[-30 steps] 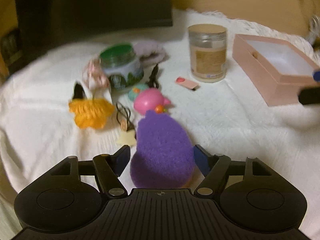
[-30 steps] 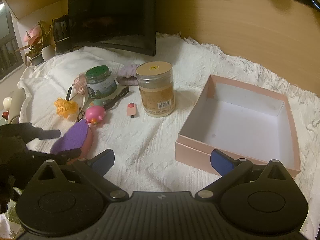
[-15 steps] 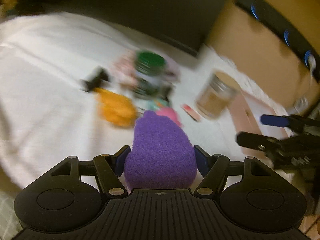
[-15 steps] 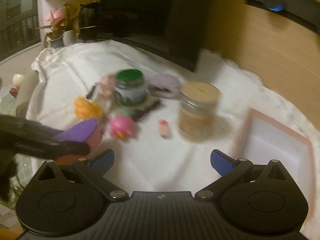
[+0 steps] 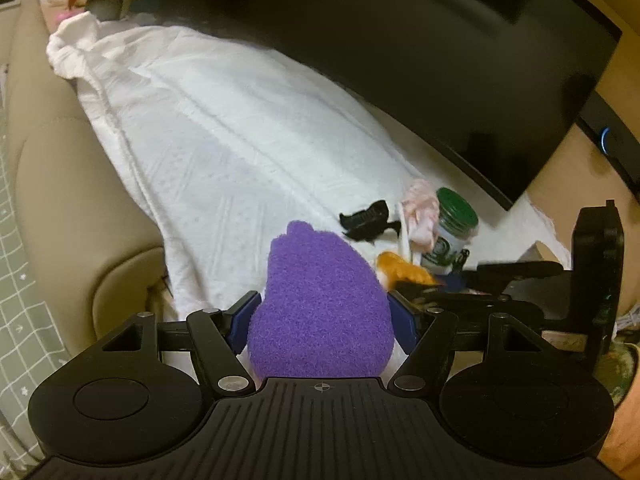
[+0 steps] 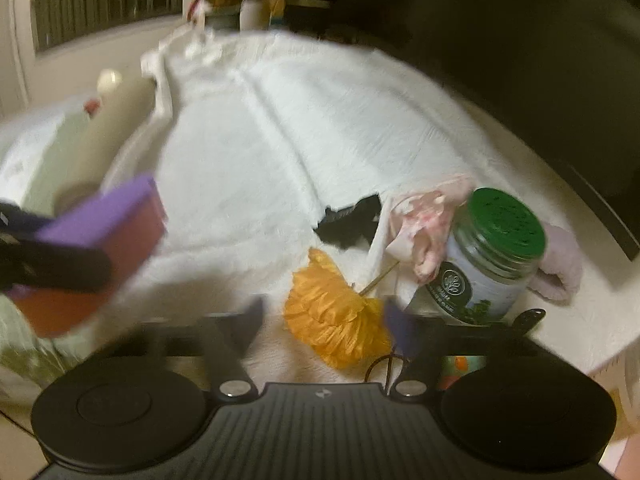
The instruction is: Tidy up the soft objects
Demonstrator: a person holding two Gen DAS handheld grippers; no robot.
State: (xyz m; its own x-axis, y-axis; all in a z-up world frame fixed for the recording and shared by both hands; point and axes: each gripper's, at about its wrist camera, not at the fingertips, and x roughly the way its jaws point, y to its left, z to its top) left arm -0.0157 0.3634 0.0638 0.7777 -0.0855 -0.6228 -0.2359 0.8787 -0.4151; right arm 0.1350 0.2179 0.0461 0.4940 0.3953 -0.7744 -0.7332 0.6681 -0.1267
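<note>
Purple sponge clamped in left tongs; right tongs spread, straddling orange flower.

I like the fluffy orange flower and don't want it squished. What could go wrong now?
1. The right gripper has its jaws open around the orange flower; closing hard could crush its petals.
2. The green-lidded jar stands just beside the flower, so the gripper might bump or tip it.
3. The left gripper holds the purple sponge off the white cloth; since it is soft, it might slip out.
</note>
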